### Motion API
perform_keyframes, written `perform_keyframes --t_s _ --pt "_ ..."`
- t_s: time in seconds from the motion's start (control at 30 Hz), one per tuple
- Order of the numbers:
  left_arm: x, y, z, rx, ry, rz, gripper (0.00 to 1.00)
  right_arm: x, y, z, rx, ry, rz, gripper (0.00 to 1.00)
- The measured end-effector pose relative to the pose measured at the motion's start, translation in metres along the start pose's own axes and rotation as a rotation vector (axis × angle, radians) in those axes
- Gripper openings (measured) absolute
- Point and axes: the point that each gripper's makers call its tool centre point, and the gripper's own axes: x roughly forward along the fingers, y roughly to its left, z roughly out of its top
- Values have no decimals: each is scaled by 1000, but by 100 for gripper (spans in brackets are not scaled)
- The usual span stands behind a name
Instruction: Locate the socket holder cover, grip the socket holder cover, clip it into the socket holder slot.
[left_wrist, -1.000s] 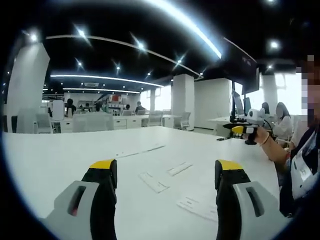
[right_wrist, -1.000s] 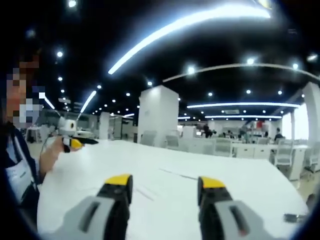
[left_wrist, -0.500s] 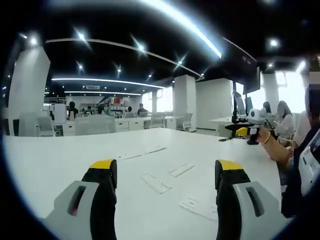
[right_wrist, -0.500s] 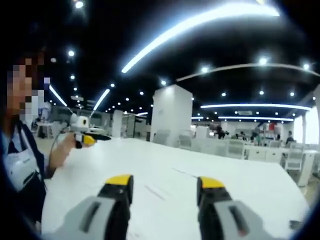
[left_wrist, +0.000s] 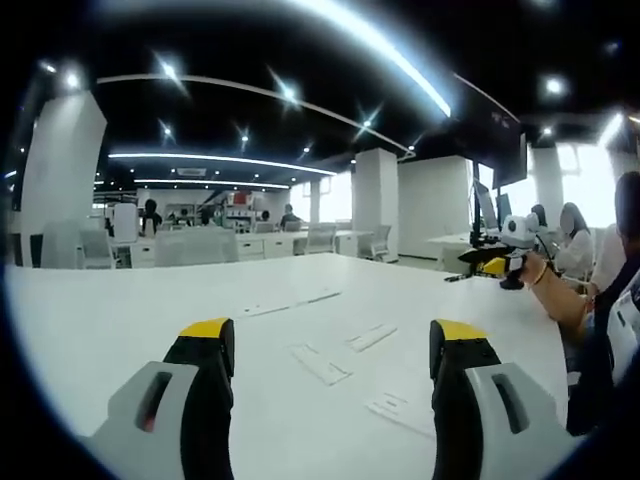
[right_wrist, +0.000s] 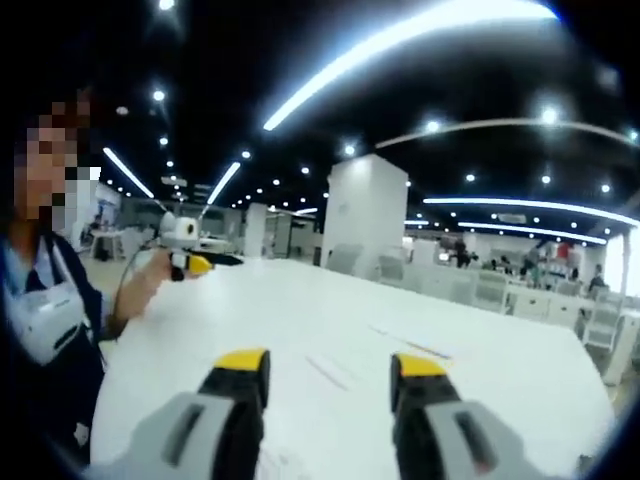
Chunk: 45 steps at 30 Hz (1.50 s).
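Left gripper view: we hold the left gripper (left_wrist: 330, 345) above the white table (left_wrist: 120, 310), jaws spread wide, nothing between them. Flat white socket-holder parts lie ahead: one strip (left_wrist: 320, 363) just past the jaw gap at 12 o'clock, another (left_wrist: 372, 337) at 1 o'clock, a third (left_wrist: 398, 410) beside the right jaw. Which is the cover, we cannot tell.

Right gripper view: the right gripper (right_wrist: 330, 362) is likewise wide open and empty.

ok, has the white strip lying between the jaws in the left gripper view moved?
No. The strip shifted right together with the pillar behind it, so the camera moved, not the strip.
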Motion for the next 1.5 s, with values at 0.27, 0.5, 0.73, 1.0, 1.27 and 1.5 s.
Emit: perform_keyframes --t_s 0.27,0.5,0.73,1.0,1.27,1.5 --pt "-1 1 0 -2 -2 6 79 13 15 -5 -76 177 89 49" --pt "-1 0 3 4 -7 -1 79 22 24 -23 -141 366 168 49" --pt "-1 0 3 6 -8 -2 79 26 31 -38 -198 521 228 49" --pt "-1 0 2 6 -4 -3 79 27 44 -58 -281 722 344 48" --pt "-1 1 1 6 -3 2 79 28 51 -77 -320 884 437 47" --pt "0 0 0 7 3 2 79 27 58 -95 -373 1022 511 43"
